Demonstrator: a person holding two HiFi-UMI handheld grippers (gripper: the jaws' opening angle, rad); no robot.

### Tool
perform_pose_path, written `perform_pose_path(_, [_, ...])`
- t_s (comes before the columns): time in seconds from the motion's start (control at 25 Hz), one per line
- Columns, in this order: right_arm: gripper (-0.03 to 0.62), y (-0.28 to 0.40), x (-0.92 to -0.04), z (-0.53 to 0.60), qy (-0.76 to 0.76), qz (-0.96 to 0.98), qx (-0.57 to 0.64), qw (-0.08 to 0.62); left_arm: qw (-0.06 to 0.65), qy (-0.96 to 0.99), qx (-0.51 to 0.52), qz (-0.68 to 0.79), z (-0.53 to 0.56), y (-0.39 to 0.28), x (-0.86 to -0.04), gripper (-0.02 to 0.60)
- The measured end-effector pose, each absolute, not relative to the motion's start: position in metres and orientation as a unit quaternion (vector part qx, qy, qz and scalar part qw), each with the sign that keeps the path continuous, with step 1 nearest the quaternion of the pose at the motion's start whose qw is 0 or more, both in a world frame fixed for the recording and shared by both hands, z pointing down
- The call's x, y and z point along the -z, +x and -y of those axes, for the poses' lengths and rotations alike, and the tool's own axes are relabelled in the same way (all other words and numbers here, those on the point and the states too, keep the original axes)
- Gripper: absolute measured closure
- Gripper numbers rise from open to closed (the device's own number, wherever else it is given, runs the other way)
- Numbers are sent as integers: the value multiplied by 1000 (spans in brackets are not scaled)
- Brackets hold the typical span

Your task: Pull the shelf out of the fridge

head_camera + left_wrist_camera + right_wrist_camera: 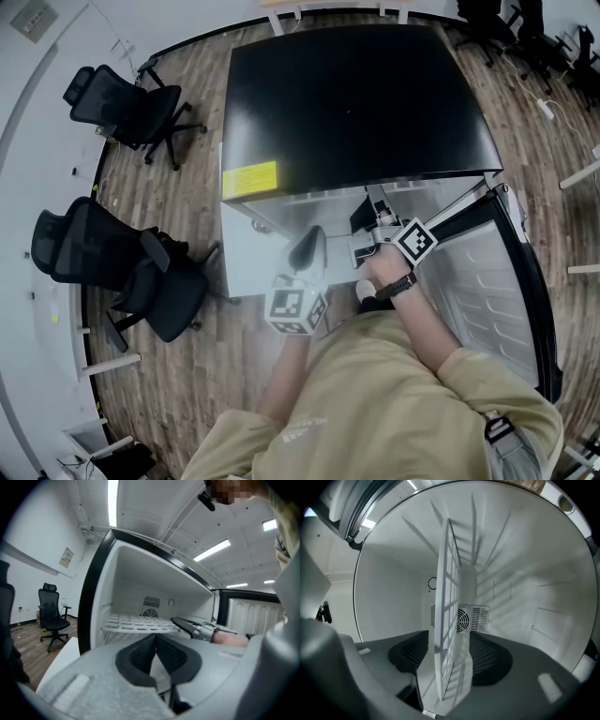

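A small fridge (347, 103) with a black top stands open, its door (497, 281) swung out to the right. Inside lies the white wire shelf (140, 623), level, in front of a round fan vent (150, 613). My right gripper (367, 230) reaches into the opening. In the right gripper view the shelf (449, 620) runs edge-on between the jaws of the right gripper (452, 660). They stand wide open, with the dark pads (410, 656) off the wire on both sides. My left gripper (307, 251) hangs just outside the opening. In its own view the left gripper (155, 638) is shut and holds nothing.
Black office chairs (131, 103) (103, 253) stand on the wood floor left of the fridge, and one chair (50, 616) shows in the left gripper view. A white block (248, 262) sits low against the fridge's front left. White desk legs (581, 173) stand at the right.
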State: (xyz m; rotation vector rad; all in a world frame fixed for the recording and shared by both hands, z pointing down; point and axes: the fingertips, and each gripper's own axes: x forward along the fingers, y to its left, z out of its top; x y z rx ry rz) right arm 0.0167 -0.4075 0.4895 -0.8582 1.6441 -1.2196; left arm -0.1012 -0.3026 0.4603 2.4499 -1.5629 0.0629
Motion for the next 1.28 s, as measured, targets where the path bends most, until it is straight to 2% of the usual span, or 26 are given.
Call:
perform_pose_path(0.52, [342, 15, -495, 443, -344, -640, 507, 464, 113, 836, -30, 536, 319, -101, -461, 580])
perform_pose_path(0.72, [409, 17, -490, 444, -347, -643, 494, 470, 116, 836, -30, 536, 321, -103, -462, 580])
perform_pose_path(0.88, [558, 15, -483, 443, -332, -641, 496, 482, 123, 835, -28, 536, 320, -104, -465, 580])
perform_pose_path(1.28, [568, 14, -484, 441, -325, -626, 519, 483, 117, 842, -31, 526, 302, -97, -462, 580])
